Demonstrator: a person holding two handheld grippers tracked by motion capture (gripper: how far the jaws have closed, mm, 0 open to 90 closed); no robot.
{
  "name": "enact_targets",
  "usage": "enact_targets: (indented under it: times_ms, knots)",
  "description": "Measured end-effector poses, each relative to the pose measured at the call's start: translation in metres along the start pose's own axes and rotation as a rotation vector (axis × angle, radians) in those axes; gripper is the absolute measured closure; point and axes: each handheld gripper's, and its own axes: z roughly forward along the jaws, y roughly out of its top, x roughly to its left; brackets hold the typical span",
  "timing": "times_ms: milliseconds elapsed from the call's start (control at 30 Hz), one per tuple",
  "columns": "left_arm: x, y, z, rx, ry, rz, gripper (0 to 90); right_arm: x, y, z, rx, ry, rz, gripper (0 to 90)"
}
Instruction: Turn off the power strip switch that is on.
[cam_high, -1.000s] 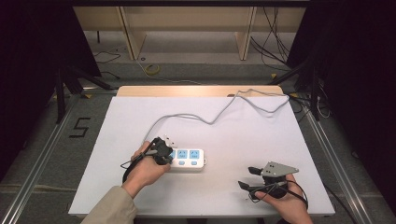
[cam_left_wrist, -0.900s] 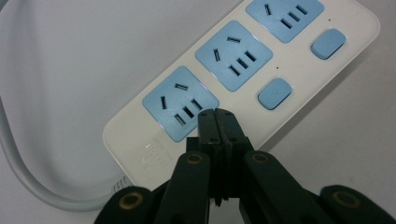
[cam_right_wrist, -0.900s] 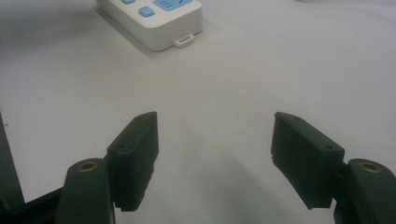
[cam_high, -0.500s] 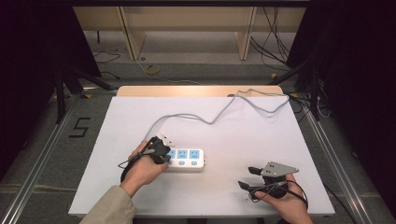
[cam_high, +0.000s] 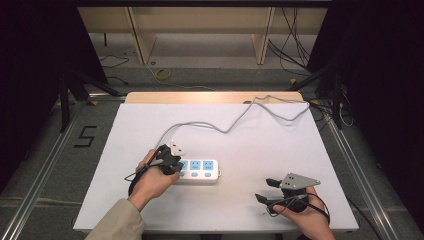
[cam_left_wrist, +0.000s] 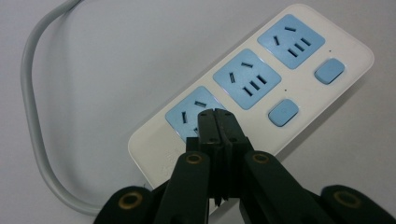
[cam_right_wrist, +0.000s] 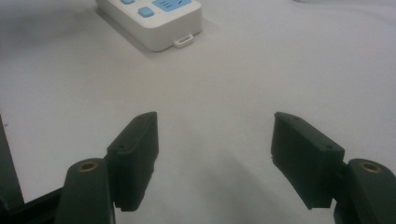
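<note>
The white power strip (cam_high: 197, 170) is lying flat on the white table (cam_high: 300, 145), and everything here is placed against it. The left gripper (cam_high: 169, 161) is sitting over the strip's left end, the person's left hand (cam_high: 150, 177) wrapping it from the near side. In the left gripper view its jaws are pressing tight together with nothing between them, and the left gripper's tips (cam_left_wrist: 215, 122) are pointing down at the nearest of the strip's (cam_left_wrist: 261, 88) three blue socket faces; whether the tips are touching that face cannot be told. Two blue buttons are showing along the strip's edge beside the farther sockets. The grey cable (cam_high: 235, 119) is leaving the strip's left end, looping behind the left gripper and running away across the table toward the far right corner; in the left gripper view the cable (cam_left_wrist: 29, 116) is curving around the strip's end. A white plug (cam_high: 176, 148) is lying just beyond the strip's left end, beside the left gripper.

The right gripper (cam_high: 267, 191) is resting well to the right of the strip and nearer the table's front edge, held in the right hand (cam_high: 302, 215), its grey plate on top. Its jaws are standing wide apart and empty in the right gripper view, the right gripper (cam_right_wrist: 214, 158) facing bare table with the strip's right end (cam_right_wrist: 159, 21) farther off
</note>
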Motion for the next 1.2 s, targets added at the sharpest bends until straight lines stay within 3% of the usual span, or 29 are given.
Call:
enact_targets:
  times_ms: [600,733,967,1100,1200]
  knots:
    - [0.009,-0.005,-0.010,-0.095,0.023,-0.020,89.6,0.000,0.000,0.000,-0.002,-0.002,0.001,33.0]
    - [0.010,-0.006,-0.013,-0.136,0.030,-0.022,89.6,0.000,0.000,-0.001,-0.002,-0.002,0.000,33.0]
    - [0.014,-0.010,-0.019,-0.178,0.018,-0.046,89.5,0.000,0.000,-0.001,-0.001,-0.002,0.002,33.0]
    - [0.015,-0.014,-0.022,-0.219,-0.010,-0.065,87.9,0.000,0.000,-0.001,-0.001,-0.002,0.001,33.0]
    - [0.016,-0.016,-0.024,-0.224,-0.001,-0.063,88.5,0.000,0.000,-0.001,-0.001,-0.002,0.001,33.0]
